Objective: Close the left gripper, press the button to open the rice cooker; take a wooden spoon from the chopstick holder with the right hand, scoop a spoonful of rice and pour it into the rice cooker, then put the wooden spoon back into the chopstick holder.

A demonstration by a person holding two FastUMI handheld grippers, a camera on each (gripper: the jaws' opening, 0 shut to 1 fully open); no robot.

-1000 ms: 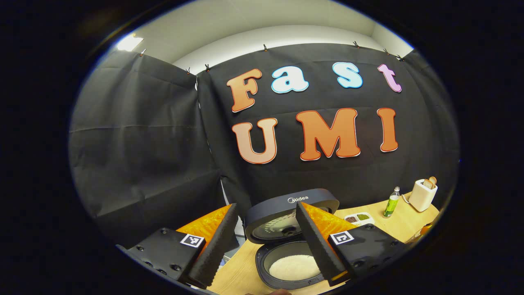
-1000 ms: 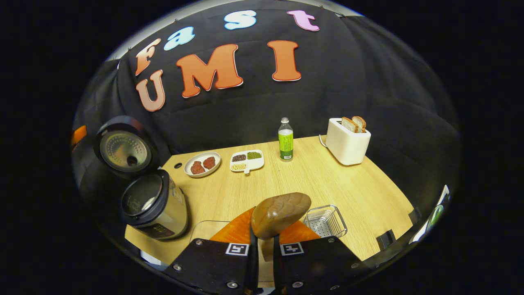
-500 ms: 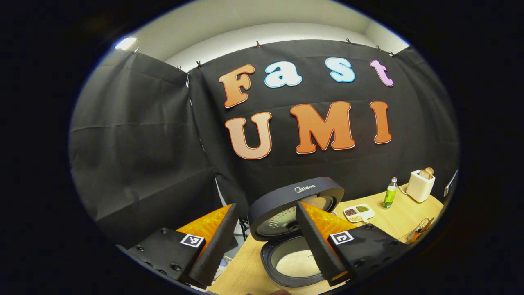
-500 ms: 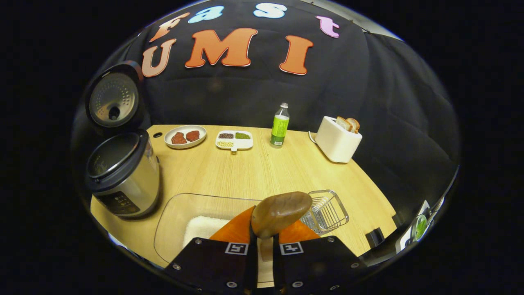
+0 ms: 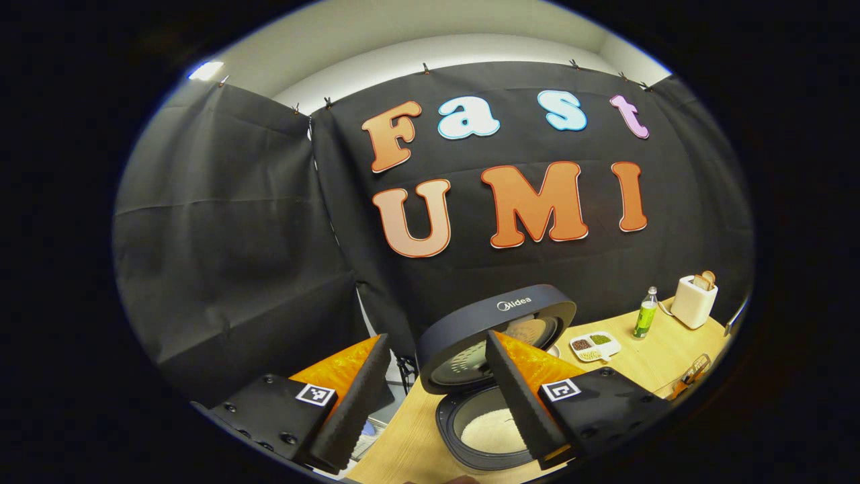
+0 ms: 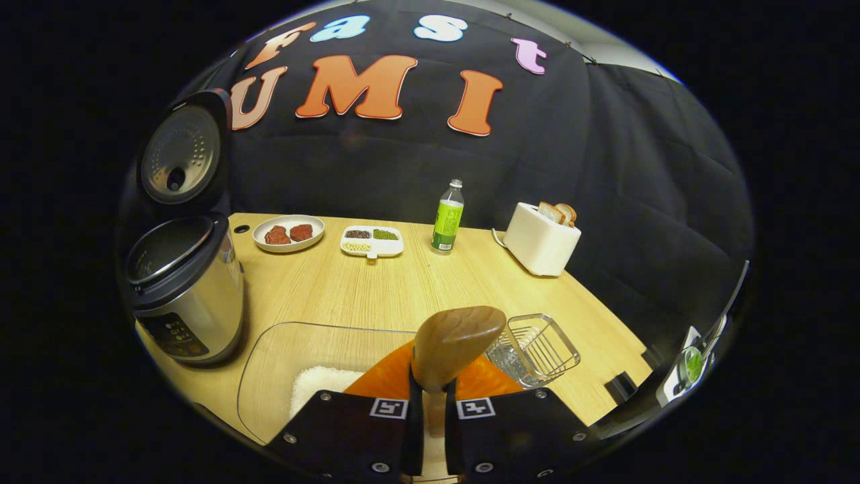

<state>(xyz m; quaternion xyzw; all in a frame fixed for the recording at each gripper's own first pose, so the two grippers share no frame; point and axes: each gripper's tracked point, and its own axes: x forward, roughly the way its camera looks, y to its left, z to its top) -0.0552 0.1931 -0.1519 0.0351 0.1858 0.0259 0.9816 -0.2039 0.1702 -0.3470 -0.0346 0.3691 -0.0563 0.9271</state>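
The rice cooker (image 6: 181,289) stands at the table's left with its lid (image 6: 180,156) raised; in the left gripper view its pot (image 5: 489,430) holds white rice under the lid (image 5: 496,333). My left gripper (image 5: 437,396) hangs open above and in front of the cooker with nothing between its fingers. My right gripper (image 6: 430,403) is shut on the wooden spoon (image 6: 455,339), whose bowl sticks up ahead of the fingers. Just right of the spoon sits the wire chopstick holder (image 6: 534,349). A clear container of rice (image 6: 316,366) lies below the right gripper.
At the back of the wooden table (image 6: 403,289) are a plate of meat (image 6: 288,232), a divided dish of beans (image 6: 371,240), a green bottle (image 6: 447,216) and a white toaster with bread (image 6: 542,238). The table's right edge runs past the holder.
The right gripper's view has swung slightly right and drawn back, with the spoon still held; the holder looms a little larger. The left gripper has drifted left, so the cooker sits further right.
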